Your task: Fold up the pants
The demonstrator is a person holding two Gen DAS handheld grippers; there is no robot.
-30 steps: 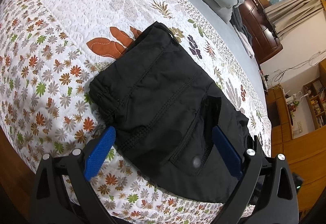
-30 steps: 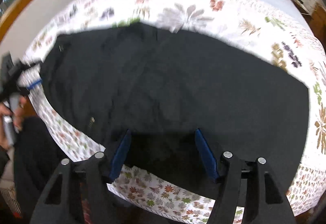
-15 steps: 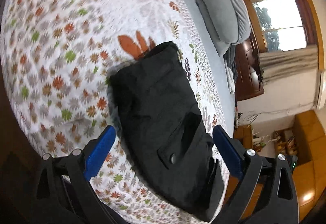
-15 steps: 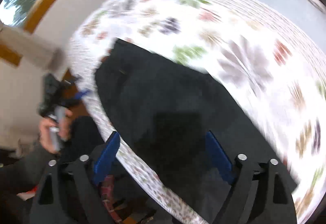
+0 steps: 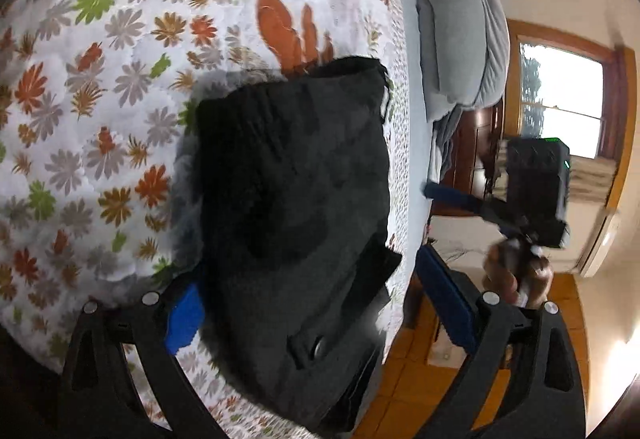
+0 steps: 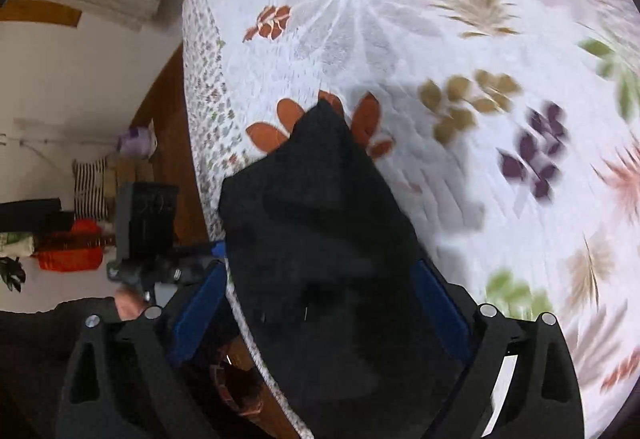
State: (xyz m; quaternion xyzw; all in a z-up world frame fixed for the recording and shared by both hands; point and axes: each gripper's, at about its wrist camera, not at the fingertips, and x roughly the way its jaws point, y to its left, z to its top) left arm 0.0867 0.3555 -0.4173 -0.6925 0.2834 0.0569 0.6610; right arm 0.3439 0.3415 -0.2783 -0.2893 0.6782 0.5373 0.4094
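Lay folded on the bed edge between both wide-open claws: pants. Right claw just spread, gripping nothing; left claw likewise. Risked sliding floorward if nudged.

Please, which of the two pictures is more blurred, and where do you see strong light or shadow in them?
Right wrist view: the floral quilt smears with motion blur, worst toward the right edge; the black pants show as a nearly featureless dark mass. Left wrist view: sharper, only mildly soft; the window is blown out white, and the pants cast a soft grey shadow on the quilt. Both views bend with fisheye distortion.
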